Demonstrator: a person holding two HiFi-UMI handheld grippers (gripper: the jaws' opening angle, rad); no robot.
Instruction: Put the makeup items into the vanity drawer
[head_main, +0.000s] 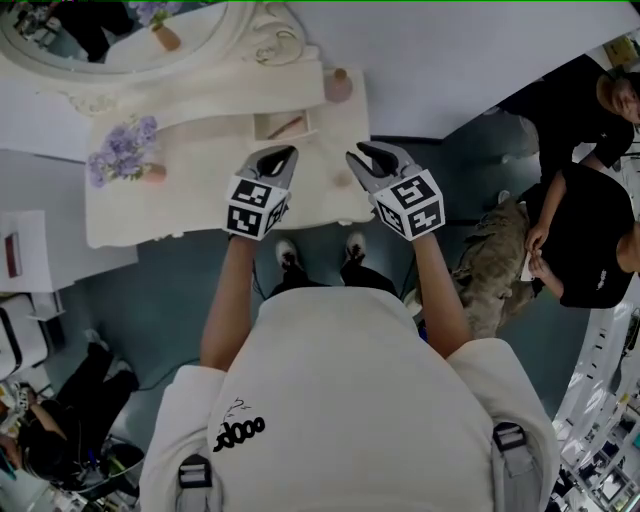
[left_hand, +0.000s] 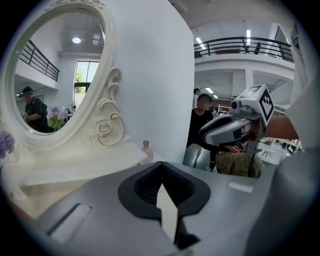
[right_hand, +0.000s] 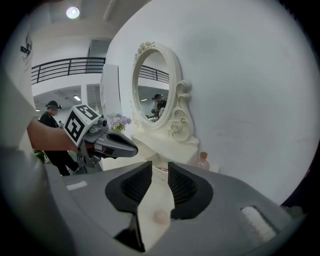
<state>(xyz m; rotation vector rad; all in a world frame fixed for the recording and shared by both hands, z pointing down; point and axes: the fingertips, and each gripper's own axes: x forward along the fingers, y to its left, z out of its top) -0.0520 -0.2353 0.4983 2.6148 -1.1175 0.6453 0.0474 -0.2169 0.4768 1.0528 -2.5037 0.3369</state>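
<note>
The cream vanity table has a small drawer standing open at its back, with a slim reddish item lying inside. A small pink bottle stands at the back right corner. My left gripper hovers in front of the drawer, its jaws meeting at the tips with nothing in them. My right gripper is beside it over the table's right part, jaws apart and empty. A small pale pink round thing lies on the tabletop below that gap.
An oval mirror with a carved frame stands at the table's back left. Purple flowers in a vase sit at the left end. Two people in black are at the right, another person at the lower left.
</note>
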